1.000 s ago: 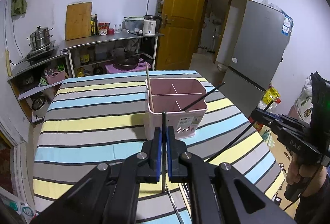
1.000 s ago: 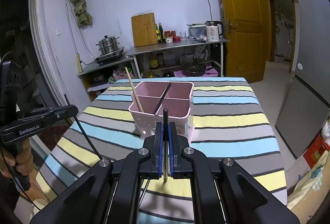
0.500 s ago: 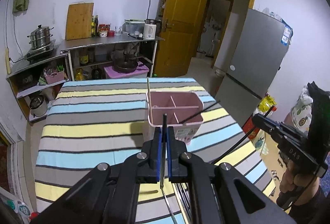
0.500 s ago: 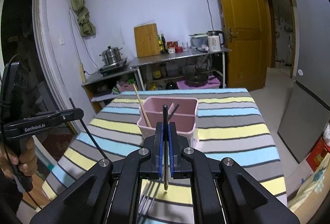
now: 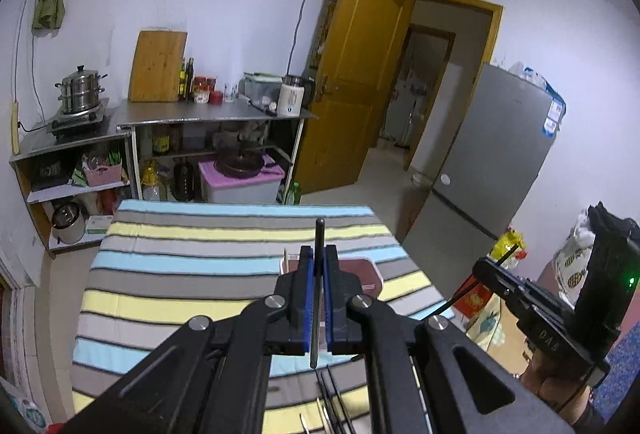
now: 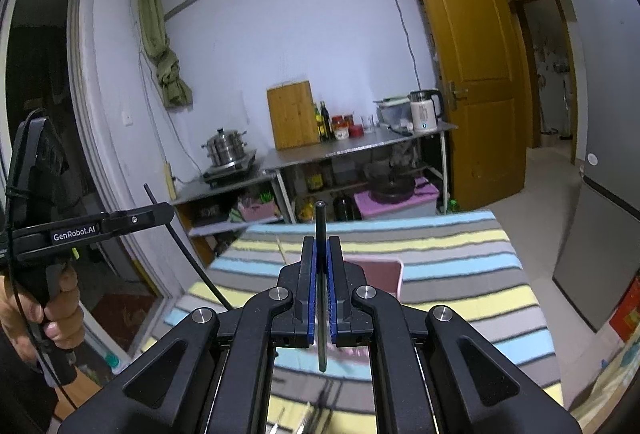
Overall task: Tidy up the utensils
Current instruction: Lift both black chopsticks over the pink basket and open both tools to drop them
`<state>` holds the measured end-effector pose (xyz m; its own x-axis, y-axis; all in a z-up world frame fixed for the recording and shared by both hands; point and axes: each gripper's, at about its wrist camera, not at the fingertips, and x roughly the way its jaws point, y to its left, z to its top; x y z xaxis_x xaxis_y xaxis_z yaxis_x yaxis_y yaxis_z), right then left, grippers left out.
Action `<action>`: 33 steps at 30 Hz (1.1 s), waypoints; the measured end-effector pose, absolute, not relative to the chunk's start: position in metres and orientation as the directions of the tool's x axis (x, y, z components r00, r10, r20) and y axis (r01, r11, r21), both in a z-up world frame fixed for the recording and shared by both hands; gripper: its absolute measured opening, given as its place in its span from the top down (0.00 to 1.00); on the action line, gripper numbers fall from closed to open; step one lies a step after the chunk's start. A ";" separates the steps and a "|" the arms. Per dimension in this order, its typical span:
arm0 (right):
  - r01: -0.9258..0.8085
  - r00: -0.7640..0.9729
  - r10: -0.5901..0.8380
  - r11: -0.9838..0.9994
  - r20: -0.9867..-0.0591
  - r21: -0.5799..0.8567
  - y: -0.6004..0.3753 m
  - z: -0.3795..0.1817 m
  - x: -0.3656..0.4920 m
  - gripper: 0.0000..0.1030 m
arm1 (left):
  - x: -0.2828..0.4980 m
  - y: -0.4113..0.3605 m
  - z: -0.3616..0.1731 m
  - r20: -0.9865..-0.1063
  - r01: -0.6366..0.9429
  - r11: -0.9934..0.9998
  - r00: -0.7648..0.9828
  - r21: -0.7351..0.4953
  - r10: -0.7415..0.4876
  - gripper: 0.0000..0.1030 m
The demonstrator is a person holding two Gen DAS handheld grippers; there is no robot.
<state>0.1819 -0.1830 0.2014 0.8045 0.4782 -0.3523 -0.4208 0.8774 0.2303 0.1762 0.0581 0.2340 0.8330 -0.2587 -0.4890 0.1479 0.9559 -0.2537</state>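
My left gripper (image 5: 319, 254) is shut on a black chopstick (image 5: 316, 314) that stands nearly upright between its blue pads. My right gripper (image 6: 321, 246) is likewise shut on a second black chopstick (image 6: 320, 218). Both hang above the near part of the striped table (image 5: 180, 274). Beyond the fingers, and largely hidden by them, stands the pink utensil holder (image 5: 370, 270) (image 6: 380, 270), with a wooden chopstick (image 5: 285, 258) poking out at its left side. Each view shows the other gripper off to the side: the right one (image 5: 482, 268), the left one (image 6: 166, 212), held by a hand (image 6: 60, 298).
Loose black chopsticks (image 5: 332, 394) and other utensils lie on the cloth below my fingers. Behind the table is a steel shelf (image 5: 208, 114) with a steamer pot, cutting board, bottles and a kettle. A yellow door (image 5: 352, 94) and a grey fridge (image 5: 492, 162) are to the right.
Both grippers have risen, each carrying its black chopstick. The pink holder has sunk in both views until the fingers mostly cover it.
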 end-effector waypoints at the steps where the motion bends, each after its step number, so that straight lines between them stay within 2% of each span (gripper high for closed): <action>1: -0.419 0.808 0.478 0.877 -0.344 0.236 -0.183 0.204 0.185 0.96 | 0.178 0.059 0.236 -0.484 0.147 0.955 0.836 -0.256 -0.258 0.95; 11: -0.406 0.833 0.475 0.873 -0.285 0.270 -0.175 0.220 0.214 0.96 | 0.211 0.061 0.247 -0.459 0.143 0.953 0.851 -0.266 -0.256 0.95; 33: -0.365 0.794 0.439 0.898 -0.420 0.248 -0.157 0.148 0.261 0.96 | 0.261 0.056 0.165 -0.544 0.116 0.943 0.792 -0.311 -0.277 0.95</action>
